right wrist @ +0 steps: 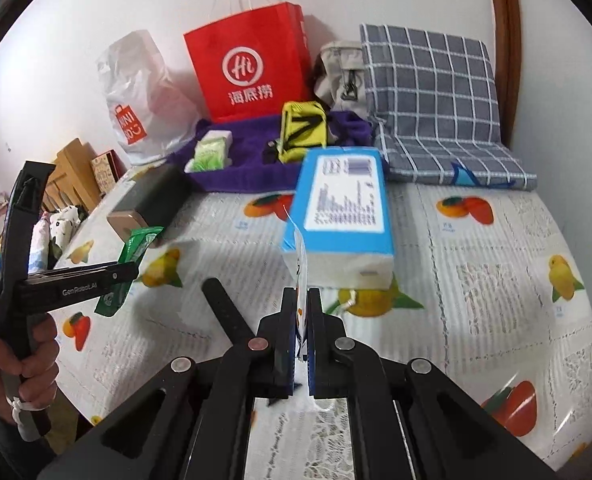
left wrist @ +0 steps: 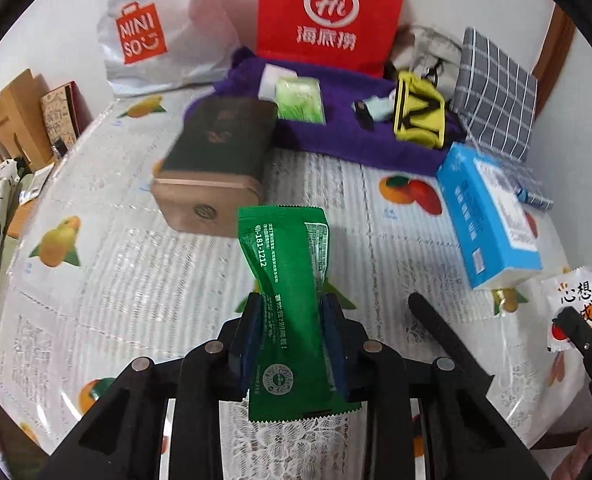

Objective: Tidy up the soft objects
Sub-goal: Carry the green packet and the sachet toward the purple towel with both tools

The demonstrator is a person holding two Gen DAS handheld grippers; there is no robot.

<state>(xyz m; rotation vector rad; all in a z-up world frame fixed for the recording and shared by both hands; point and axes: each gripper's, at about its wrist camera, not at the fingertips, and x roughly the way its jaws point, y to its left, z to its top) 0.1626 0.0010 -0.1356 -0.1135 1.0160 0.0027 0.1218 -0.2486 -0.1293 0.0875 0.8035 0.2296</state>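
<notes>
A person's hand (right wrist: 20,364) is gripping the handle of the left claw (left wrist: 292,336), whose pads are pinching a green snack sachet (left wrist: 286,288) across its middle, the packet standing upright and clear of the fruit-print cloth on the bench (left wrist: 116,272). The pinch is squeezing the foil into a waist, so the hold is looking secure; keeping that pressure steady and the packet upright is probably the way to stop it sliding out during the carry.

Behind it, a dark tin box (left wrist: 216,160) is resting near a purple towel (left wrist: 336,136) that is already carrying a green tissue pack (left wrist: 300,100) and a yellow pouch (left wrist: 418,114), with a red paper bag (left wrist: 330,16) standing at the back. That towel is likely the collecting spot.

To the right, a blue tissue pack (right wrist: 340,208) is lying on the cloth, and the right claw (right wrist: 302,312) is pressed together on a thin white sachet (left wrist: 574,308), held edge-on. Both packets are light and slippery, so setting each down flat on the towel, clear of the pouch, before spreading the pads is looking wisest.
</notes>
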